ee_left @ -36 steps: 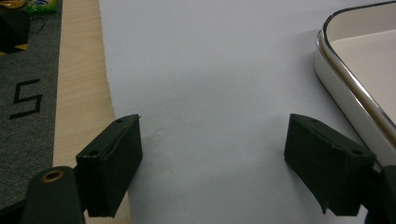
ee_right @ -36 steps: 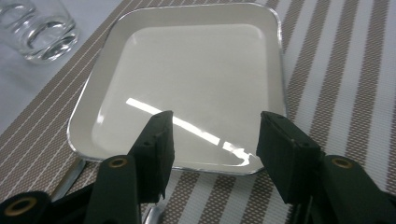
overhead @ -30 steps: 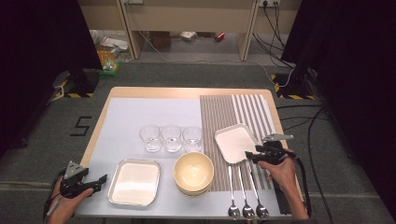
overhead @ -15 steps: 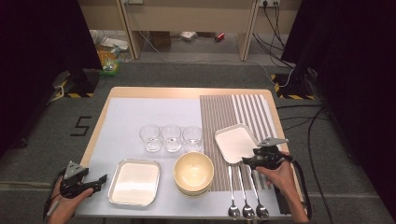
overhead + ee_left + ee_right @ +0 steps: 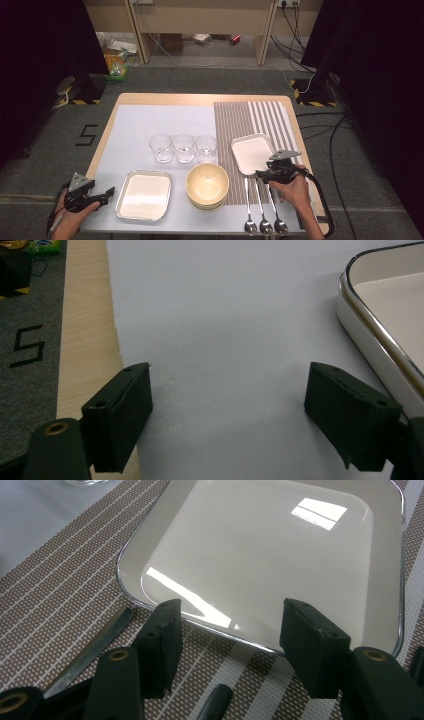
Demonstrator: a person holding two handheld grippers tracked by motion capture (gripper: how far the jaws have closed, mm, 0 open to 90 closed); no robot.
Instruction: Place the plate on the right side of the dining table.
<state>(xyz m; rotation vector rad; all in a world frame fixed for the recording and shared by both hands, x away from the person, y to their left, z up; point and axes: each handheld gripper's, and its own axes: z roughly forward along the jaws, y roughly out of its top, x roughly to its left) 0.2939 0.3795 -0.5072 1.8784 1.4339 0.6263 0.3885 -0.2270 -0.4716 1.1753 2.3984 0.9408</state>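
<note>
The right tool is held open at the lower right of the high view, its jaws having just been closing, with nothing pinched between them. A small white tray is seen just beyond the jaws, on the striped mat. At lower left, the left tool is kept open over the desk, beside a larger tray.
</note>
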